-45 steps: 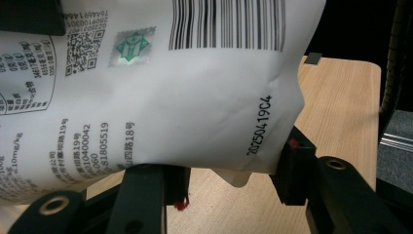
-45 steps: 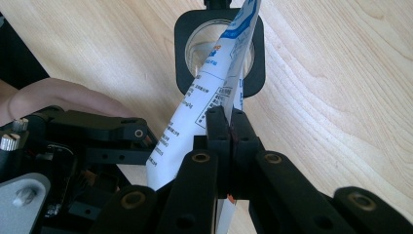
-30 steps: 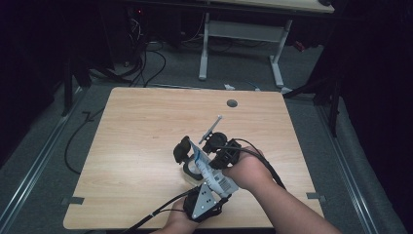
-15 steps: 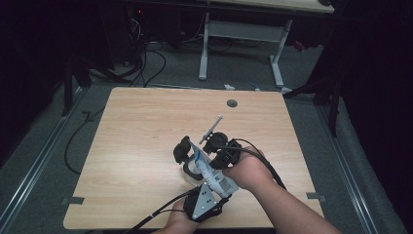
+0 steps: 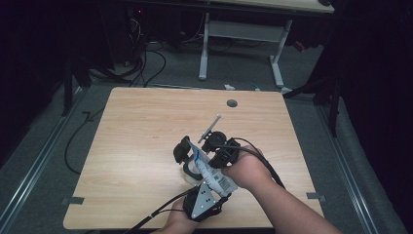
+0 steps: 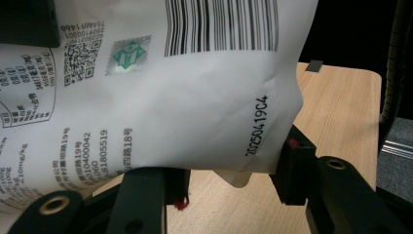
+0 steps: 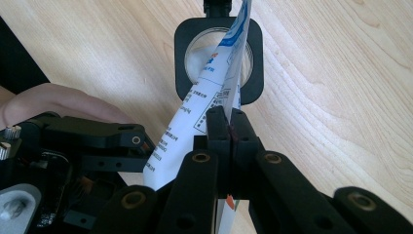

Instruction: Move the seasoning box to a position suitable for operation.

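A white pouch [image 5: 210,174] printed with small text and a barcode [image 6: 195,97] is held over the near middle of the wooden table [image 5: 146,126]. My left gripper [image 5: 197,179] comes up from the front edge, its jaws pressed on both sides of the pouch's lower part [image 6: 226,178]. From the right, my right gripper [image 5: 207,157] has its jaws pinched flat on the pouch's thin edge [image 7: 229,126]. The pouch's blue-printed far end [image 7: 229,53] lies over the round opening of a black square frame [image 7: 190,34].
The black frame [image 5: 182,148] stands just left of the grippers, with a pale round piece [image 5: 191,171] below it. A thin grey rod [image 5: 213,124] slants up from a black round part. A dark hole [image 5: 232,103] sits near the table's far edge. Cables trail off the front edge.
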`<state>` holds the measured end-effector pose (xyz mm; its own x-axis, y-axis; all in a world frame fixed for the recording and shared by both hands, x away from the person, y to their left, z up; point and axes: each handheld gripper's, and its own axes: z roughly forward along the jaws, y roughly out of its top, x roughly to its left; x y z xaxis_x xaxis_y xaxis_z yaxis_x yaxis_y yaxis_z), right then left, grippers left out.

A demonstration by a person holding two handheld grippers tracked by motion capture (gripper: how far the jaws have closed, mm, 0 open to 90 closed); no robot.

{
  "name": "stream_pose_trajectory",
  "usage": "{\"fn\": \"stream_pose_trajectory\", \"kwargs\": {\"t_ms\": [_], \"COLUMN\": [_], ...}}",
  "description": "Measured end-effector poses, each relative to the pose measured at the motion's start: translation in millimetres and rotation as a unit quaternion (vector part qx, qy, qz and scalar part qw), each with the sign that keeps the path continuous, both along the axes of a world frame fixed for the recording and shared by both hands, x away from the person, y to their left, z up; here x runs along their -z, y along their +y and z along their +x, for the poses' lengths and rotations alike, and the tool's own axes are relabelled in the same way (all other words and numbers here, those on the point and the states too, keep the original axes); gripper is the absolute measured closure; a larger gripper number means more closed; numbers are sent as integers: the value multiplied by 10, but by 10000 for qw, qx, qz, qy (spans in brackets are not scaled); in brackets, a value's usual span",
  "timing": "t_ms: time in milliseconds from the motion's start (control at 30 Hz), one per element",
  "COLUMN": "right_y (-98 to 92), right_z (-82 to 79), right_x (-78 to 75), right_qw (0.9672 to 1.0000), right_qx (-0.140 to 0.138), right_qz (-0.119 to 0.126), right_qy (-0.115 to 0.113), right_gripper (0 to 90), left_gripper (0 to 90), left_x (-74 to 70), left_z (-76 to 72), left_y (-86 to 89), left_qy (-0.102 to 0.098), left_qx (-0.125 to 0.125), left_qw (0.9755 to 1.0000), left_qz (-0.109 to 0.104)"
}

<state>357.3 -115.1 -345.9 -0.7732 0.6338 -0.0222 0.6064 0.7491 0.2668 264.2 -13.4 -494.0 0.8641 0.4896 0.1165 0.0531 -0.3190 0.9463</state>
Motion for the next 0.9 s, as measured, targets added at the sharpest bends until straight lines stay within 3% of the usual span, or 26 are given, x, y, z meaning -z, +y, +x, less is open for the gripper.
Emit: {"fn": "stream_pose_trajectory", "kwargs": {"t_ms": [900], "right_y": [-6], "right_z": [13], "right_x": [-18], "right_qw": [10000], "right_qx": [-13], "right_qz": [-11], "right_qy": [-18], "right_gripper": [900], "left_gripper": [568], "left_x": [-33], "left_z": [6], "left_y": [-15], "left_qy": [5], "left_qx": [7], "left_qw": [10000], "left_qz": [-38]}}
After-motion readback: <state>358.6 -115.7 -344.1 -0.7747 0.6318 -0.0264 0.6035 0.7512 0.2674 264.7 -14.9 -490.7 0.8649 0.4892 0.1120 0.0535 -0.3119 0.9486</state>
